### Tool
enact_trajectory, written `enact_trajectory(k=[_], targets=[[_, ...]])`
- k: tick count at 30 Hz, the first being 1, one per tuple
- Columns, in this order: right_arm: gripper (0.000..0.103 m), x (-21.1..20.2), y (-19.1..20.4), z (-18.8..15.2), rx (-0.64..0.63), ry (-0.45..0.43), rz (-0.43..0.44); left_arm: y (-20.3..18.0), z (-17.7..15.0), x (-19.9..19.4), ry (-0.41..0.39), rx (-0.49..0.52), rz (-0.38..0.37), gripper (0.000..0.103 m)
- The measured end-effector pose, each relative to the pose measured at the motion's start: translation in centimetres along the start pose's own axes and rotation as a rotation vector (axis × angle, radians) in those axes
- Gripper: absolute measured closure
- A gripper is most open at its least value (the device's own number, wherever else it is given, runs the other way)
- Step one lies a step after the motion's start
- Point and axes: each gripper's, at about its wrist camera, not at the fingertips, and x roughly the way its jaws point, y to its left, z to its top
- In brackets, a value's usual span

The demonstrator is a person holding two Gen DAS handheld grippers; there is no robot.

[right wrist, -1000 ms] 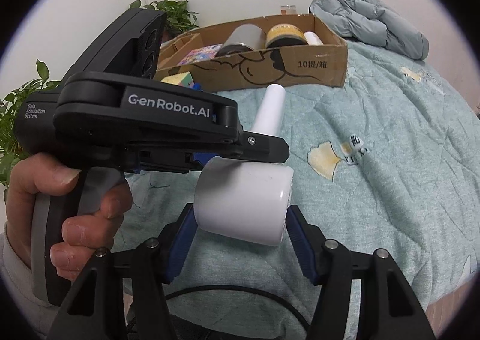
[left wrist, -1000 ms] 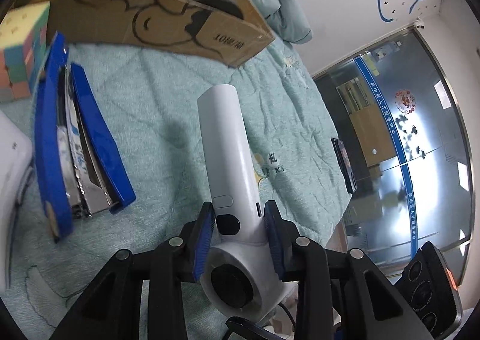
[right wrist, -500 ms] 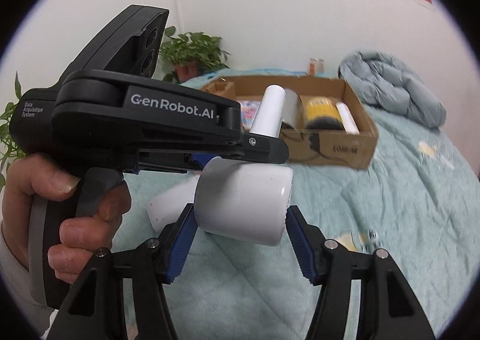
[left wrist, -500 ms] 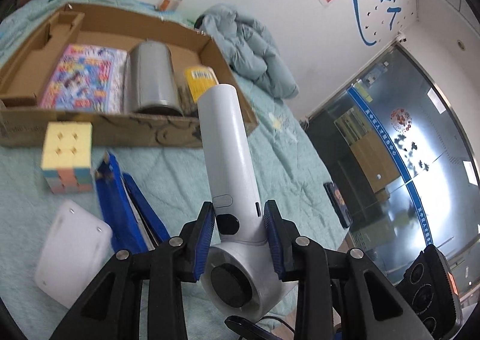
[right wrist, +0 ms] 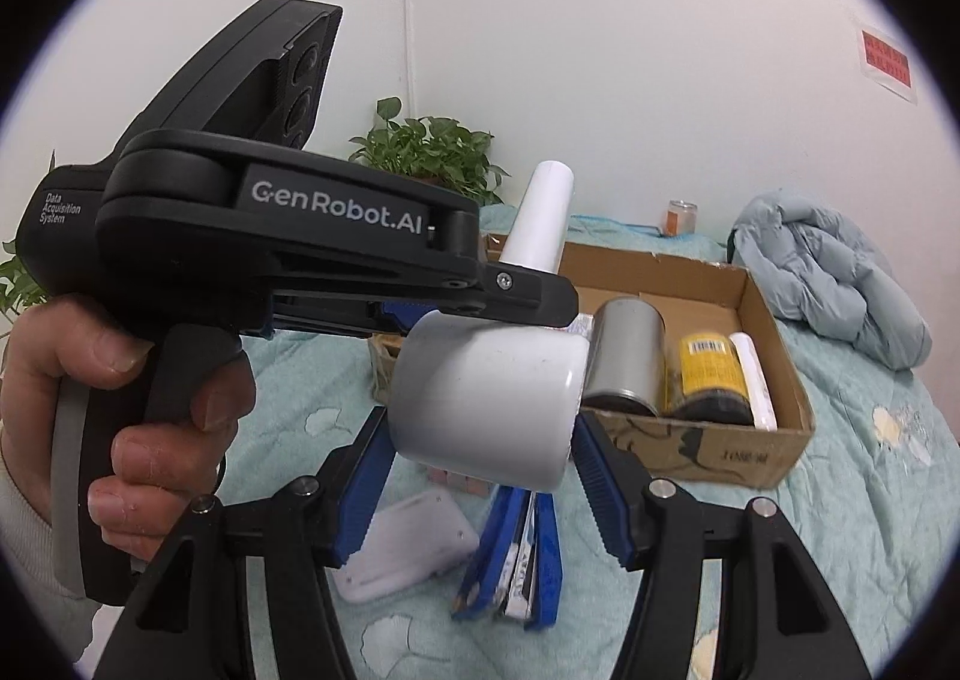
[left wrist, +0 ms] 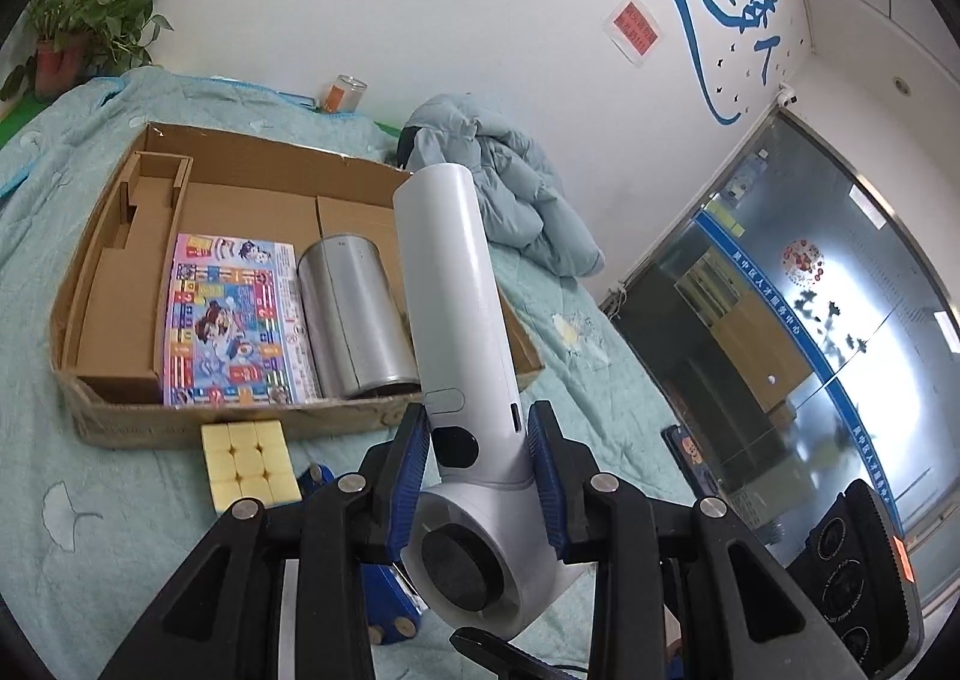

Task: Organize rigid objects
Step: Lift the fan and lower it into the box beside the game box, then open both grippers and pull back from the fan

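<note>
White hair dryer (left wrist: 462,332): smooth, satin plastic. Brown box (left wrist: 252,200): matt corrugated cardboard. Silver cylindrical can (left wrist: 354,314): brushed metal. Teal quilt (left wrist: 90,530): soft stitched cloth. Colourful booklet (left wrist: 231,320): glossy paper.

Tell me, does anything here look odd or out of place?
Mostly tidy. The cardboard box holds cans and a booklet, but a puzzle cube, a blue stapler and a white plastic piece lie loose on the bedspread. The white hair dryer hangs midair, clamped in the left gripper.
</note>
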Motion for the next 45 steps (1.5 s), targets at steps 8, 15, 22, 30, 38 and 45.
enact_trajectory(k=[8, 15, 22, 30, 38, 45], targets=[[0.044, 3.2, -0.4, 2.0, -0.002, 0.034, 0.007, 2.4, 3.1, 0.8, 0.007, -0.012, 0.014, 0.072], [0.044, 7.7, -0.9, 4.0, 0.016, 0.091, 0.028, 6.6, 6.5, 3.0, 0.047, -0.028, 0.046, 0.072], [0.043, 12.8, -1.2, 4.5, 0.066, 0.198, 0.084, 12.3, 7.5, 5.9, 0.091, -0.085, 0.097, 0.072], [0.043, 18.8, -1.7, 2.5, 0.153, 0.351, 0.150, 18.6, 6.5, 9.6, 0.157, -0.175, 0.163, 0.072], [0.043, 20.4, -2.2, 2.2, 0.199, 0.407, 0.166, 19.1, 5.9, 10.5, 0.179, -0.145, 0.206, 0.072], [0.041, 20.7, -2.1, 2.7, 0.202, 0.419, 0.220, 18.8, 5.7, 9.8, 0.171, -0.151, 0.233, 0.070]])
